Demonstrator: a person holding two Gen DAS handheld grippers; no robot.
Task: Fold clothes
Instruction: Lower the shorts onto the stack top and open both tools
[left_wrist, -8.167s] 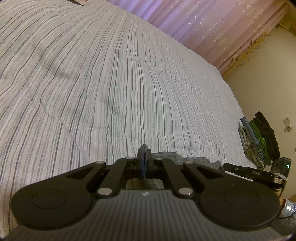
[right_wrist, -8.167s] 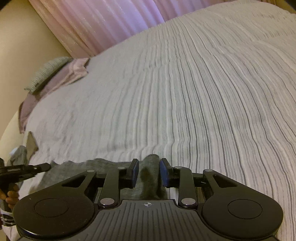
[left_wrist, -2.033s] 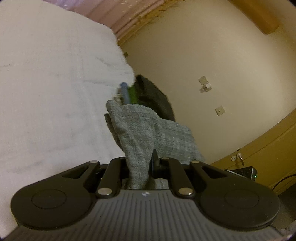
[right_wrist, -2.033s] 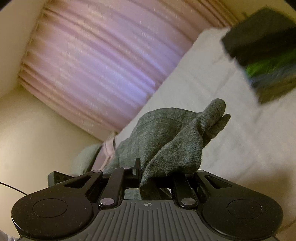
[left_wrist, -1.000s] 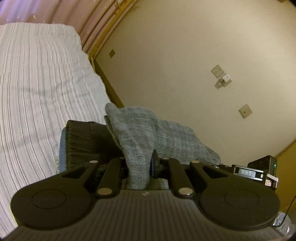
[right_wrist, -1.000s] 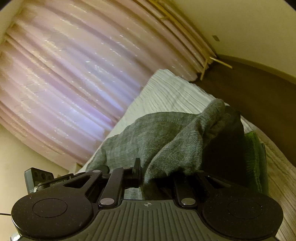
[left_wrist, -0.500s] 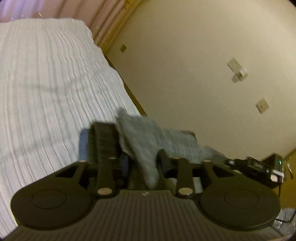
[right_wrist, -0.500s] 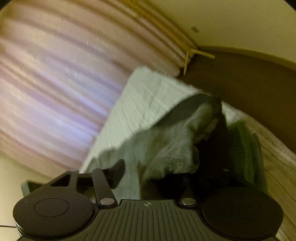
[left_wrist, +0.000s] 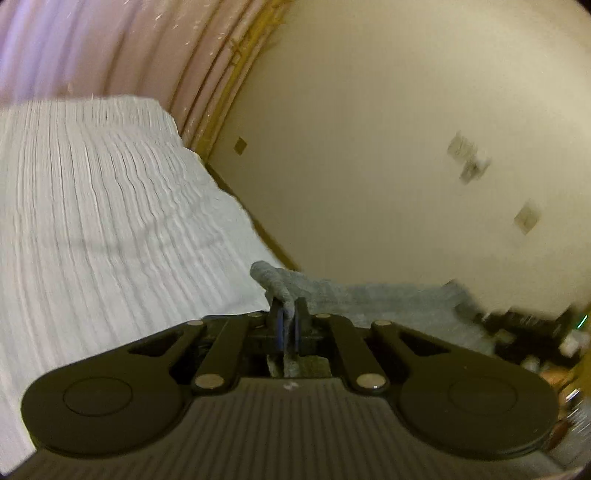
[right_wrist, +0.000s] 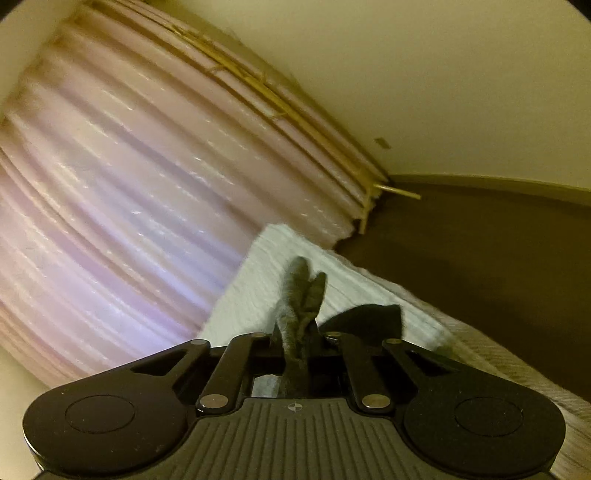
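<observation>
White-and-grey striped bedding covers the wide bed (left_wrist: 92, 229), which carries everything and fills the left half of the left wrist view; pale pink pleated curtains (right_wrist: 122, 206) hang beyond its far edge. Next in size, the grey knitted garment (left_wrist: 369, 299) lies spread along the bed's right edge in that view, blurred toward its far end. Its material is bunched into both tools: the left gripper (left_wrist: 289, 325) has its jaws drawn narrow on a rolled fold of it, and the right gripper (right_wrist: 295, 339) is likewise pinched onto a dark ridge of the same cloth that stands up between its fingers. Judging by this, the garment is being held at two points near the bed's corner, either to be set down or lifted again; which, the views do not settle. To handle it well, both pinches should stay level and firm so the folded layers do not slip or open. Only the right wrist view shows a small dark cloth (right_wrist: 369, 317) near the bed's edge and the brown floor (right_wrist: 480, 251); only the left shows the garment's spread.
</observation>
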